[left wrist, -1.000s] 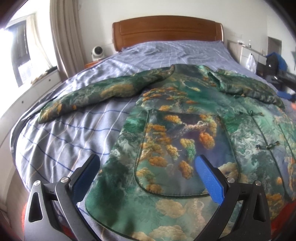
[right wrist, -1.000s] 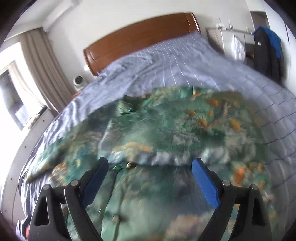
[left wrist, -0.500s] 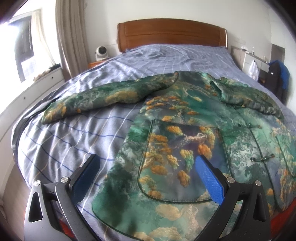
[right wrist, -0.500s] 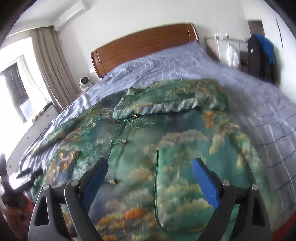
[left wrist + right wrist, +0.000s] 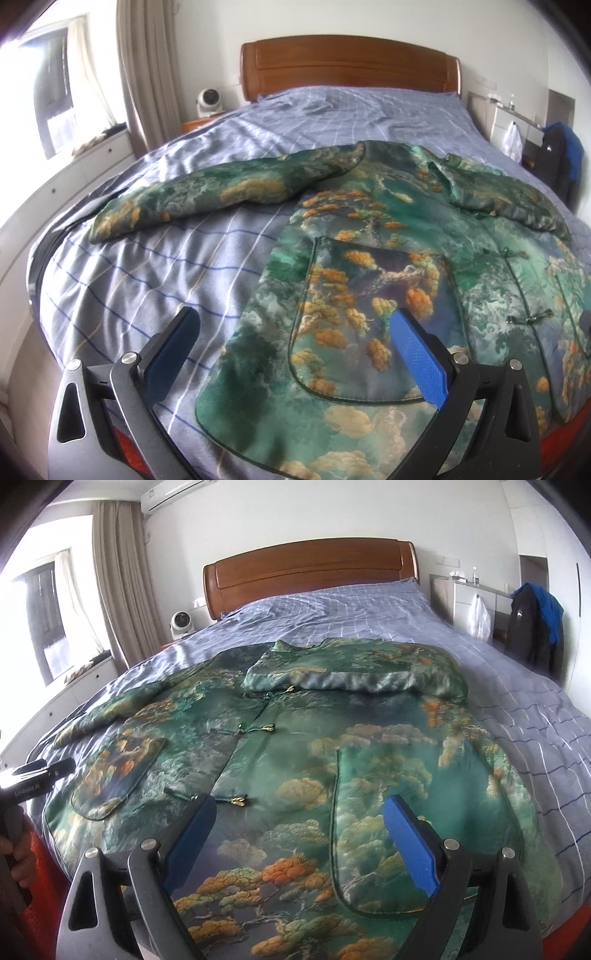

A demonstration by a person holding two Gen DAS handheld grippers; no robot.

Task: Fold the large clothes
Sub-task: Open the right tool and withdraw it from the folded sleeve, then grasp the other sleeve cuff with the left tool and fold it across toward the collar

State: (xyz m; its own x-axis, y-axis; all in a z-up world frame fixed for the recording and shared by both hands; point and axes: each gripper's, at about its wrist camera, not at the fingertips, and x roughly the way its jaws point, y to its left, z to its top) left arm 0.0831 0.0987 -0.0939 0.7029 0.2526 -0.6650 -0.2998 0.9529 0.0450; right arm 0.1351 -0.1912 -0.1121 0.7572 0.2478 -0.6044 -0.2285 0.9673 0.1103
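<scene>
A green jacket (image 5: 373, 236) with orange and gold tree print lies flat, front up, on the bed. Its left sleeve (image 5: 229, 188) stretches out to the left. Its right sleeve (image 5: 351, 672) is folded across the chest. My left gripper (image 5: 291, 332) is open and empty above the jacket's lower left corner and pocket (image 5: 362, 317). My right gripper (image 5: 299, 816) is open and empty above the hem, near the right pocket (image 5: 402, 812). The jacket (image 5: 295, 746) fills the right wrist view; the left gripper's body (image 5: 33, 775) shows at its left edge.
The bed has a blue checked sheet (image 5: 155, 266) and a wooden headboard (image 5: 347, 66). A small white fan (image 5: 208, 101) stands at the far left by the curtain (image 5: 147, 74). A cabinet (image 5: 465, 598) and a dark and blue garment (image 5: 535, 624) are to the right.
Both grippers have pulled back toward the foot of the bed. The right gripper has moved away from the folded right sleeve to above the hem. Both stay open.
</scene>
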